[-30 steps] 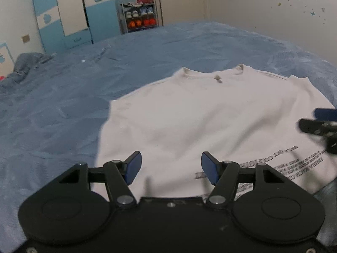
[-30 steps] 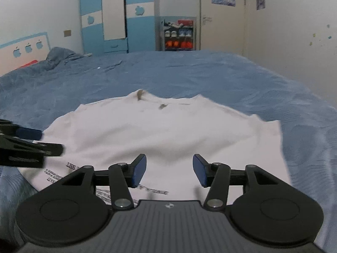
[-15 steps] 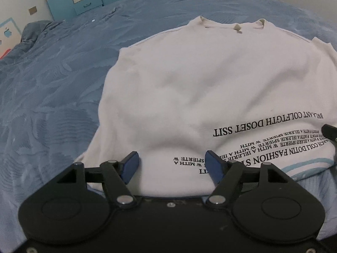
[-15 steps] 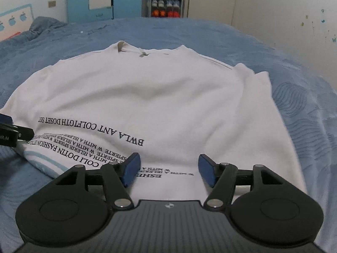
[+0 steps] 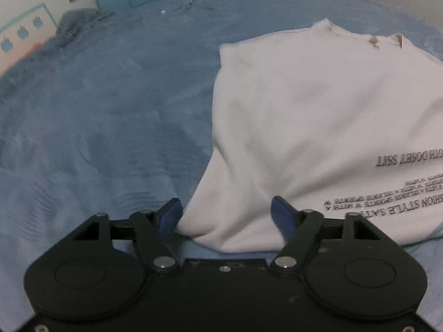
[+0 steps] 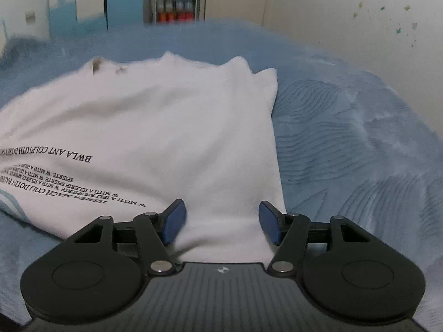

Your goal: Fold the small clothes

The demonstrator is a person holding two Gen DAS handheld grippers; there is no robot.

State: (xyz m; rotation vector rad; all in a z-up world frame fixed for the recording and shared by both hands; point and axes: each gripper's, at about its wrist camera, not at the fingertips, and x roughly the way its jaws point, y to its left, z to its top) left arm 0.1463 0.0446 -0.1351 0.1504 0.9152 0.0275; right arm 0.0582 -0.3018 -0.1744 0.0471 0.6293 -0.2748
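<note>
With the white shirt (image 5: 318, 116) flat on the blue bedspread (image 5: 110, 110), the left gripper (image 5: 227, 217) and right gripper (image 6: 221, 221) both gape over its 2 near corners, where closing shallow could pinch just 1 layer.

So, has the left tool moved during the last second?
Yes. The left tool has dropped and gone left: the white cotton T-shirt lying on the blue bed cover now sits right of it, the near-left hem corner between its open fingers.
</note>
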